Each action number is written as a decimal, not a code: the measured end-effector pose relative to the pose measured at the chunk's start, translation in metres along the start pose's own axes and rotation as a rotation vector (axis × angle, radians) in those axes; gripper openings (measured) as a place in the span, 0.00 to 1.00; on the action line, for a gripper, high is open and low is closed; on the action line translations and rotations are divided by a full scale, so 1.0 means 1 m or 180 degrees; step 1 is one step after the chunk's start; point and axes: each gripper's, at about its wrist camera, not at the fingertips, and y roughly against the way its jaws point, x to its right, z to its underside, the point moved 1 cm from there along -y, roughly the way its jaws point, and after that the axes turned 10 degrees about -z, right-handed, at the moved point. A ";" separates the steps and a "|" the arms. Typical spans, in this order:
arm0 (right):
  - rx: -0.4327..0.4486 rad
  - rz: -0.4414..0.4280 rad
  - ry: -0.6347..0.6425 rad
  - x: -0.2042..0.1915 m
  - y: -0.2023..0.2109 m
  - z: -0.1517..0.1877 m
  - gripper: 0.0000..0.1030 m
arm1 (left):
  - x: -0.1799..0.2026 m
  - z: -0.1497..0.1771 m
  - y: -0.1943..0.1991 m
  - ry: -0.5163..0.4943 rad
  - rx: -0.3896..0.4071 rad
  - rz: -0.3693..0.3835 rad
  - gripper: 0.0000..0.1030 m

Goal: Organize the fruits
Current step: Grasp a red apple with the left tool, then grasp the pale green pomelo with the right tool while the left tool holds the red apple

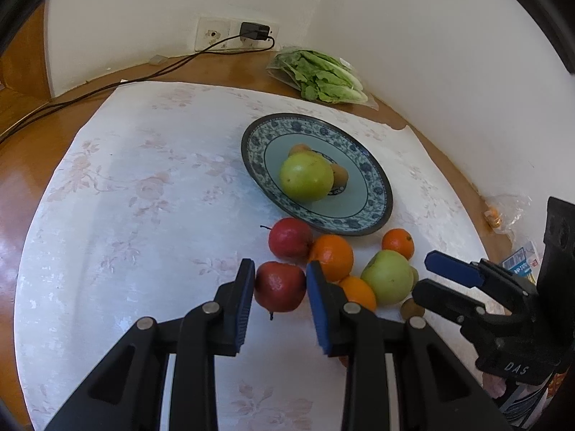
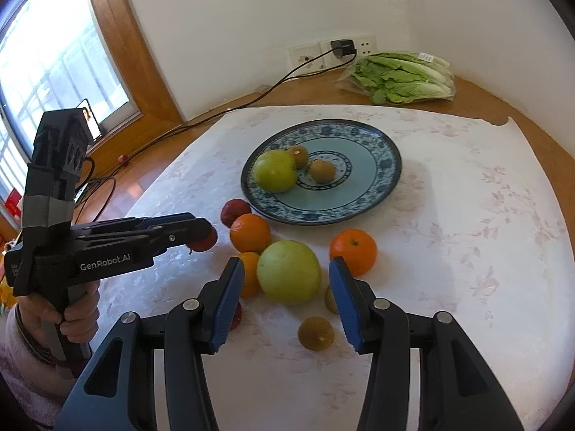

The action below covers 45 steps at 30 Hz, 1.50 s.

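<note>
Lifting now, your left gripper (image 1: 280, 287) clamped on the red apple (image 1: 279, 286) could nudge the near orange (image 1: 332, 256) rolling; right gripper (image 2: 285, 296) hangs apart, empty.

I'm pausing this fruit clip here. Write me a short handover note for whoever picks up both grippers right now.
Left gripper: shut on a red apple on the cloth.
Right gripper: open, jaws either side of a green apple, not pressing it.
Done: plate holds one green apple and two kiwis.
Left: a second red apple, three oranges, both gripper-side apples, kiwis by the right gripper. Bagged lettuce sits at the back.
</note>
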 end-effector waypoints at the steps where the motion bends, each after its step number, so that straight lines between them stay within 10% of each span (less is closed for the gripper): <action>1: -0.0016 -0.0014 0.0005 -0.001 -0.002 0.000 0.49 | 0.000 0.000 0.000 0.0000 0.0000 0.0001 0.30; 45: -0.0125 0.0222 0.0267 -0.002 -0.030 -0.001 0.49 | -0.002 0.002 -0.004 0.0040 -0.0022 -0.0009 0.30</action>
